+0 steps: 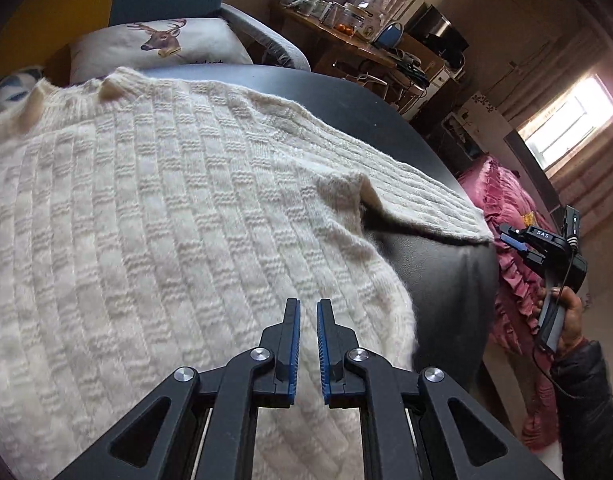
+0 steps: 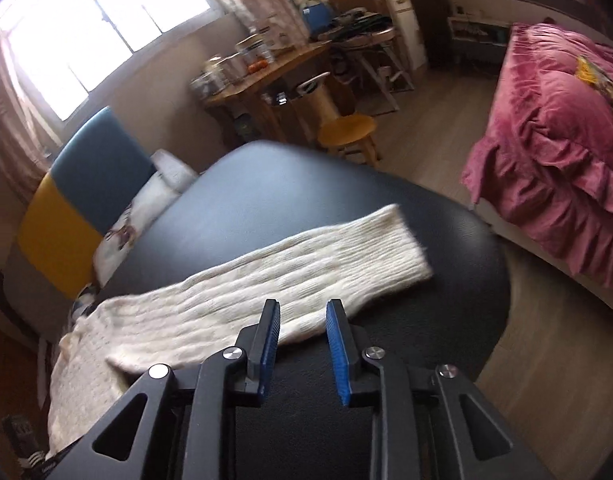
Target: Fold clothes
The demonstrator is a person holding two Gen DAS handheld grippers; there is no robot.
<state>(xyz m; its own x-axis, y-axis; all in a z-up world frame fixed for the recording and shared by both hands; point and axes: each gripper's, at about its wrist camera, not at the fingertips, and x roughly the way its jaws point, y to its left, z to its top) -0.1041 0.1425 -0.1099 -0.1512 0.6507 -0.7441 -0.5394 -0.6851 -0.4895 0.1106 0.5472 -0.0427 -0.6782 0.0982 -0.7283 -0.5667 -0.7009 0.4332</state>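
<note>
A cream knit sweater (image 1: 146, 200) lies spread flat on a black padded table (image 1: 346, 96). Its right sleeve (image 1: 406, 192) stretches to the table's right edge. My left gripper (image 1: 308, 304) hovers over the sweater's lower body near its side edge, its jaws narrowly open with nothing between them. A hand (image 1: 566, 312) holds my right gripper (image 1: 518, 246) just off the table edge, close to the sleeve cuff. In the right wrist view the sleeve (image 2: 306, 268) lies straight across the table (image 2: 266, 192), and my right gripper (image 2: 302, 306) is open at its near edge, holding nothing.
A bed with a pink ruffled cover (image 2: 546, 160) stands to the right of the table. Behind the table are a deer-print pillow (image 1: 162, 40), a blue and yellow chair back (image 2: 86, 184), a cluttered wooden desk (image 2: 266, 64) and a yellow stool (image 2: 346, 128).
</note>
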